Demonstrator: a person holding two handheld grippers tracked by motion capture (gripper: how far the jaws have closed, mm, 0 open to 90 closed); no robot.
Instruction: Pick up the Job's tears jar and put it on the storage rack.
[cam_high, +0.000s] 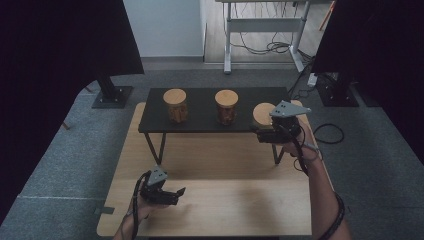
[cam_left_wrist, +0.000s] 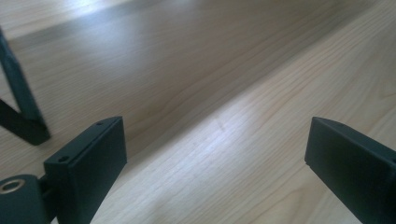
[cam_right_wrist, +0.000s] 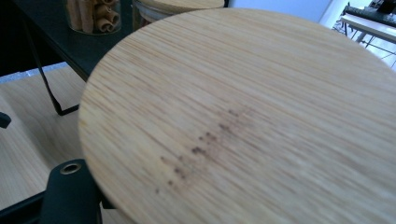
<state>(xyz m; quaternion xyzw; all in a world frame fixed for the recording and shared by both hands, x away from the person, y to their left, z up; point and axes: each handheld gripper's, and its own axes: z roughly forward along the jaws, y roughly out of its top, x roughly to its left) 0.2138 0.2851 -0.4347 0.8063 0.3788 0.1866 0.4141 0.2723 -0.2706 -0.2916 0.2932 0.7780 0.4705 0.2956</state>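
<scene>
Three glass jars with round bamboo lids sit on the low black shelf (cam_high: 200, 117) over the pale wooden worktop (cam_high: 225, 200). Right gripper (cam_high: 272, 132) has its jaws clamped on the rightmost lid (cam_high: 261, 114) (close up, it's speckled). Left gripper (cam_high: 167, 194) hovers low, jaws wide apart.

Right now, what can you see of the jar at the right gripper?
The rightmost jar sits at the right end of the black shelf, upright, third in a row. Its round, pale bamboo-like lid has straight grain and a patch of small dark specks. The right gripper is closed at it just below the lid; the body is mostly hidden.
</scene>
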